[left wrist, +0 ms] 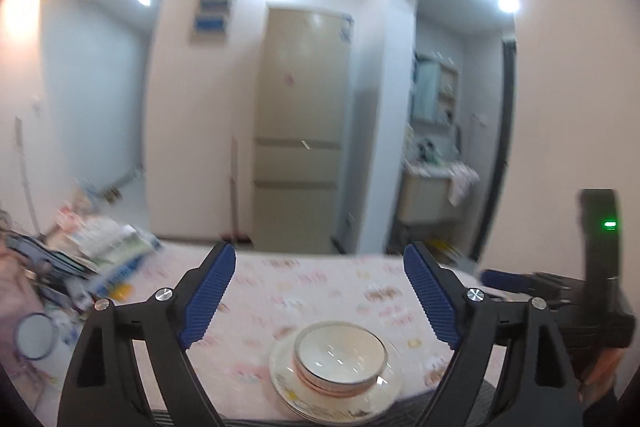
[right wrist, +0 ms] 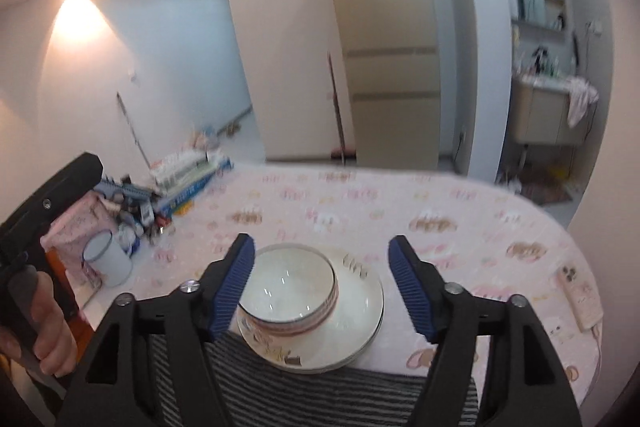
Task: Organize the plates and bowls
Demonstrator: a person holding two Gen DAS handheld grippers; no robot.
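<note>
On the pink patterned tablecloth (right wrist: 360, 203), white banded bowls (right wrist: 290, 291) sit stacked on white plates (right wrist: 356, 311), lettering unreadable; white phone (right wrist: 582, 297) right of plates; left gripper (left wrist: 316, 291) and right gripper (right wrist: 322, 283) both wide, empty.

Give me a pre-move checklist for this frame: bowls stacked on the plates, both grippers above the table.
1. Left gripper open, nothing between its pads: ok.
2. Right gripper open, nothing held: ok.
3. Bowls nested upright on the plates: ok.
4. Bowls centred on the plates: not ok, they sit toward one edge.
5. Plates fully on the table: cannot tell; they lie at the near edge beside a striped cloth.
6. Phone apart from the stack: ok.
</note>
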